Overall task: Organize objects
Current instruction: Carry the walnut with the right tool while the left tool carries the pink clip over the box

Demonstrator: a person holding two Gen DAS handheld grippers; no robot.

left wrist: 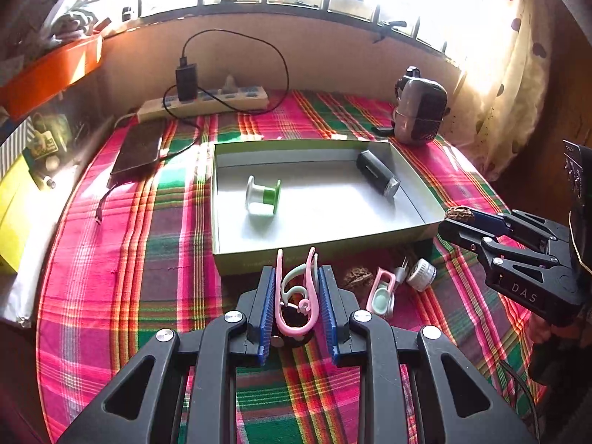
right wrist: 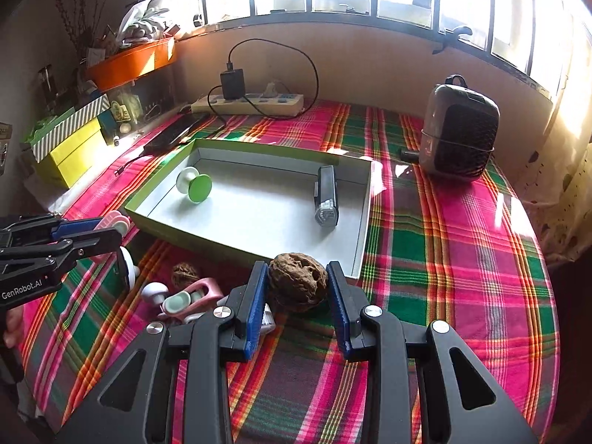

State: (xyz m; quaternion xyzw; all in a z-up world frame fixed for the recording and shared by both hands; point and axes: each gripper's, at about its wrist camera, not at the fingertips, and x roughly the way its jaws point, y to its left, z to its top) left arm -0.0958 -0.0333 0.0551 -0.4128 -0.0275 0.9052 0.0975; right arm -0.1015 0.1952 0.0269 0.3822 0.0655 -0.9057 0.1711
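An open green-edged box [left wrist: 236,259] [right wrist: 364,214] lies on the plaid cloth, holding a green-and-white spool [left wrist: 262,197] [right wrist: 195,184] and a black cylinder device [left wrist: 378,174] [right wrist: 326,197]. My left gripper [left wrist: 298,296] is shut on a pink clip [left wrist: 296,292] just in front of the box. My right gripper [right wrist: 298,288] is shut on a brown walnut [right wrist: 298,281] [left wrist: 460,214] near the box's front right corner. A second walnut [left wrist: 355,277] [right wrist: 185,273], another pink clip [left wrist: 383,290] [right wrist: 192,298] and a white round piece [left wrist: 421,273] [right wrist: 154,293] lie on the cloth.
A power strip with charger and cable [left wrist: 207,101] [right wrist: 251,103], a dark phone [left wrist: 138,150], and a grey speaker-like device [left wrist: 420,111] [right wrist: 458,129] stand behind the box. Boxes and an orange tray [right wrist: 129,61] crowd the left shelf.
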